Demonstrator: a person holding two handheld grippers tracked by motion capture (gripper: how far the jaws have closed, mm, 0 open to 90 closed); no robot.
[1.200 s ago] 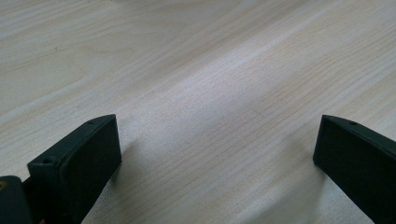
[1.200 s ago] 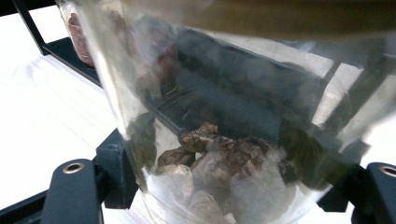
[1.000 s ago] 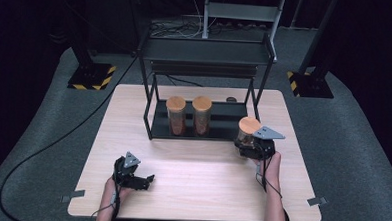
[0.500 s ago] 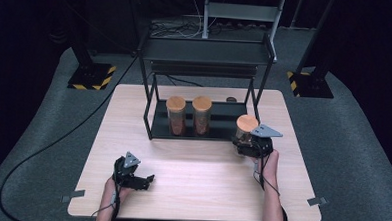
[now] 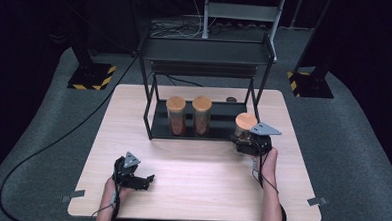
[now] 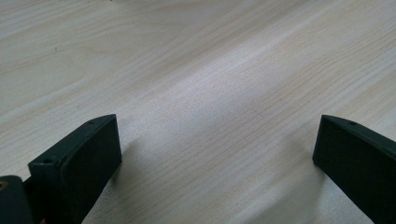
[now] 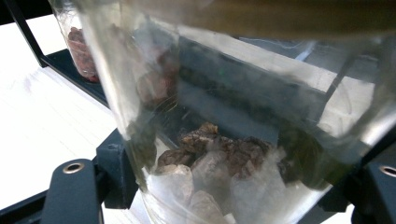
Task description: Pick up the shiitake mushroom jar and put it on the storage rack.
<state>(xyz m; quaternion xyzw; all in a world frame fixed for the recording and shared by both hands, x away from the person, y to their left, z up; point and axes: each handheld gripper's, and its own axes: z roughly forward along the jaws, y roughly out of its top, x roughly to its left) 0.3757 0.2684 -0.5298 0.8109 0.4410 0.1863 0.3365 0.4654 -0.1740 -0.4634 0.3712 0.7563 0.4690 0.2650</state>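
Jar (image 5: 245, 126), glass with a wooden lid and brown lumps inside, sits clamped in the right gripper (image 5: 252, 142) at the right end of the black rack (image 5: 206, 51), beside two matching jars (image 5: 189, 115). Left gripper (image 5: 133, 175) rests wide open on the table (image 5: 201, 176), holding nothing.

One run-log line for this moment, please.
right gripper: shut on jar, at rack | left gripper: open, nothing held, over table | two jars on rack
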